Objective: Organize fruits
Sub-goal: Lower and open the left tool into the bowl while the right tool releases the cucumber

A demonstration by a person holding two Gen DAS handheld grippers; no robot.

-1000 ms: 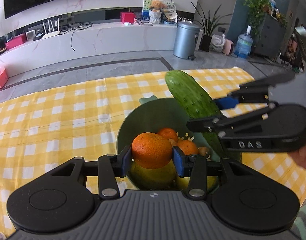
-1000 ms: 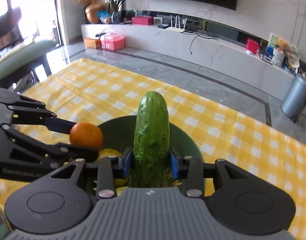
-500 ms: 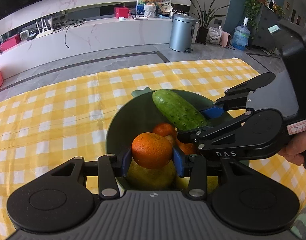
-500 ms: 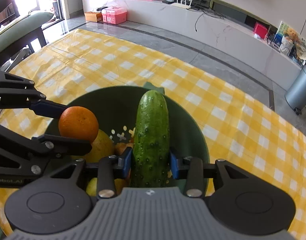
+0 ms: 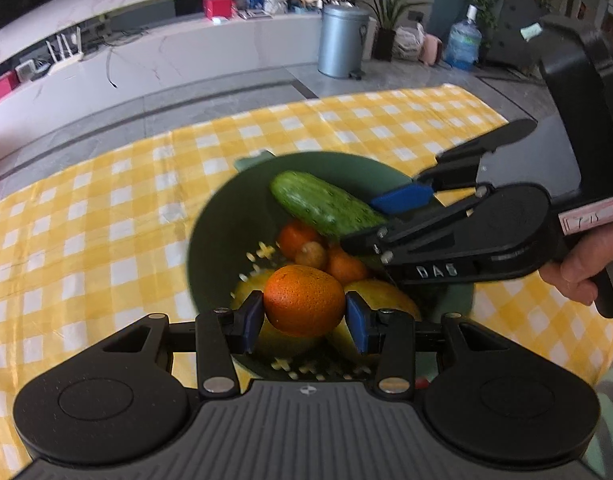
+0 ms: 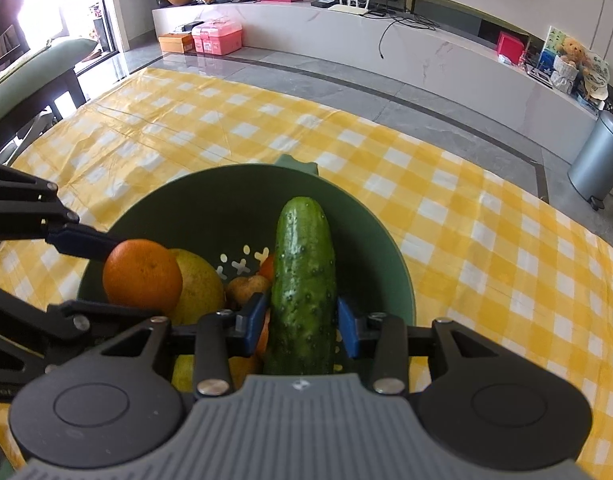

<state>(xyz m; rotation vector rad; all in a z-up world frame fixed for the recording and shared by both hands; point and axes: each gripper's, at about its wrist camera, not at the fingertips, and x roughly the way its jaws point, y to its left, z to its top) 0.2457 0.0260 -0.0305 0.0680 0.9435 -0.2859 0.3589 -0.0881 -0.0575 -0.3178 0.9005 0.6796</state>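
Over a yellow checked tablecloth [image 6: 466, 240], both grippers have dipped from above into the green colander [image 6: 210, 200]: the left gripper [image 5: 304, 314] clamps an orange [image 5: 304, 300], the right gripper [image 6: 302, 326] a cucumber [image 6: 304, 276] (neither released), suggesting both placements are imminent.

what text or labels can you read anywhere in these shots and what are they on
"DAS": raised letters on the side of the right tool, which grips the cucumber.
Handwriting on the pink label on that tool's handle: too unclear to read.
"obot": cut-off letters on the left tool body at the right view's edge.
Printed packages on the far counter: too small.
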